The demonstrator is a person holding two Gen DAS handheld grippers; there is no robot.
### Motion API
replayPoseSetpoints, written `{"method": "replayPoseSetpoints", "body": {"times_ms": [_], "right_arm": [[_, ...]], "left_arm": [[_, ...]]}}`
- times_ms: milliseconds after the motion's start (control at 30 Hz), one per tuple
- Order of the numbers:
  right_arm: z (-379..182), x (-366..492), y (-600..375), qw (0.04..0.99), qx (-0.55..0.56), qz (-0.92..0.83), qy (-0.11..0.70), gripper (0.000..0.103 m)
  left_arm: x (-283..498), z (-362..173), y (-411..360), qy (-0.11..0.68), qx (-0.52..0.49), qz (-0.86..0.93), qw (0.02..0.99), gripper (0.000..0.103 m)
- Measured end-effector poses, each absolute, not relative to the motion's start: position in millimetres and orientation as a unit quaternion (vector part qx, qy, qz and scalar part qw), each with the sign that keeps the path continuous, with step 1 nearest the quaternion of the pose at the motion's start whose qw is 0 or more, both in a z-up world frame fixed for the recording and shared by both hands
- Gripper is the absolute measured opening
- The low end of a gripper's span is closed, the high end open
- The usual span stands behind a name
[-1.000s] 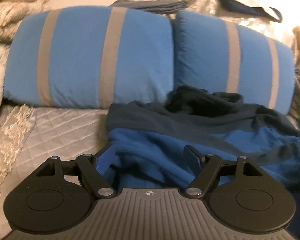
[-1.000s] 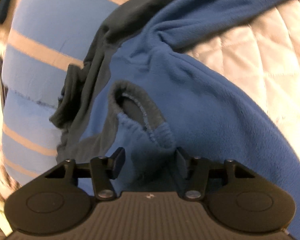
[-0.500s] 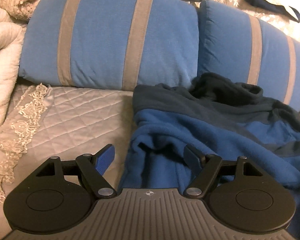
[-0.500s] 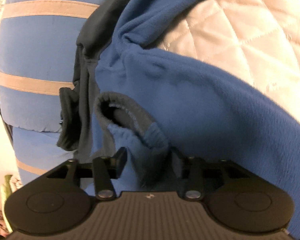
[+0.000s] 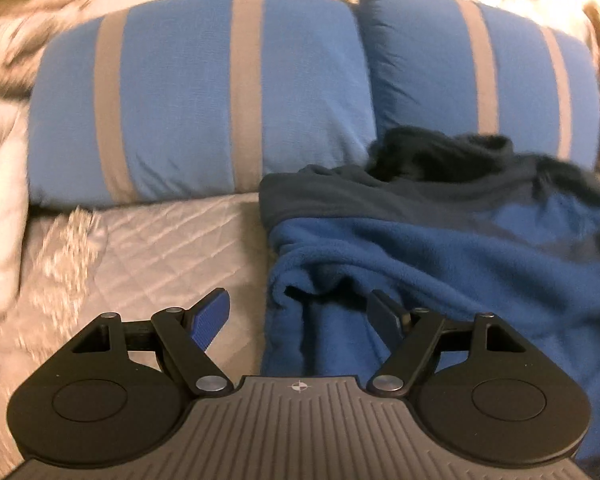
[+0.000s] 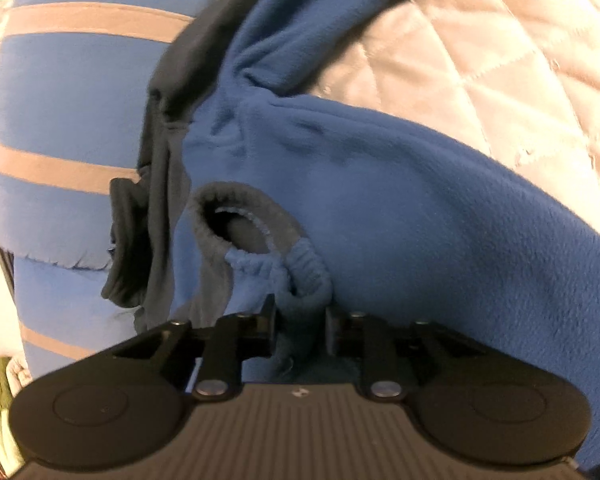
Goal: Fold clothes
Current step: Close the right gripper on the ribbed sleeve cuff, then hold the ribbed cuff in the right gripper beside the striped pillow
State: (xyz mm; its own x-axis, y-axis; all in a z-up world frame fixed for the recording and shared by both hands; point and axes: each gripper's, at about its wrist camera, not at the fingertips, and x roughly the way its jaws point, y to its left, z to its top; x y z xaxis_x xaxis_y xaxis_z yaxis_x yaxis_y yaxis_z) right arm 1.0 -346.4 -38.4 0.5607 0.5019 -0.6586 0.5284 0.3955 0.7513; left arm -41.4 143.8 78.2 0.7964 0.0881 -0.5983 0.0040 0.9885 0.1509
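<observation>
Fleece garment: blue fleece top (image 5: 440,264) with a dark grey yoke lies crumpled on the quilted bedspread (image 5: 152,248), its upper part bunched against the striped pillows (image 5: 204,92). Not yet spread flat or folded.

Cuff: elastic-gathered sleeve cuff (image 6: 260,236) stands open, grey lining showing, just ahead of the right tool.

Right gripper (image 6: 300,318): jaws have just been closing and now stand narrow, with gathered cuff fabric pinched between the pads. Judged a firm hold on the sleeve end, taken there because the cuff gives a thick, non-slipping edge by which to draw the sleeve out.

Left gripper (image 5: 300,312): jaws wide apart, nothing held. The blue left pad (image 5: 210,320) sits over bare bedspread; the right finger (image 5: 384,314) rests over or on the fleece. The garment's side edge falls between them. Contact cannot be confirmed.

Reason for placement: left tool appears lined up to take the body's edge while the right secures the sleeve, so the garment can be tensioned from two points.

Stage: early; grasping before straightening.

Risk: loose folds under the left tool may yield several layers in one grab.
</observation>
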Motion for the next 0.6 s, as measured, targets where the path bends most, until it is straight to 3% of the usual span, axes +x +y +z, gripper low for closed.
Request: {"method": "replayPoseSetpoints", "body": {"times_ms": [533,567,600], "right_arm": [[27.2,37.5,-357.5,0.779,0.537,0.141,0.292,0.021],[31.8,39.8,-359.0,0.787,0.531,0.148,0.277,0.021],[35.8,40.7,-360.6,0.797,0.522,0.155,0.263,0.021]], "left_arm": [[14.4,41.0,163.8,0.354,0.147,0.0,0.924,0.074],[17.3,39.8,162.0,0.349,0.15,-0.001,0.925,0.071],[20.2,38.5,160.1,0.345,0.152,-0.001,0.926,0.055]]}}
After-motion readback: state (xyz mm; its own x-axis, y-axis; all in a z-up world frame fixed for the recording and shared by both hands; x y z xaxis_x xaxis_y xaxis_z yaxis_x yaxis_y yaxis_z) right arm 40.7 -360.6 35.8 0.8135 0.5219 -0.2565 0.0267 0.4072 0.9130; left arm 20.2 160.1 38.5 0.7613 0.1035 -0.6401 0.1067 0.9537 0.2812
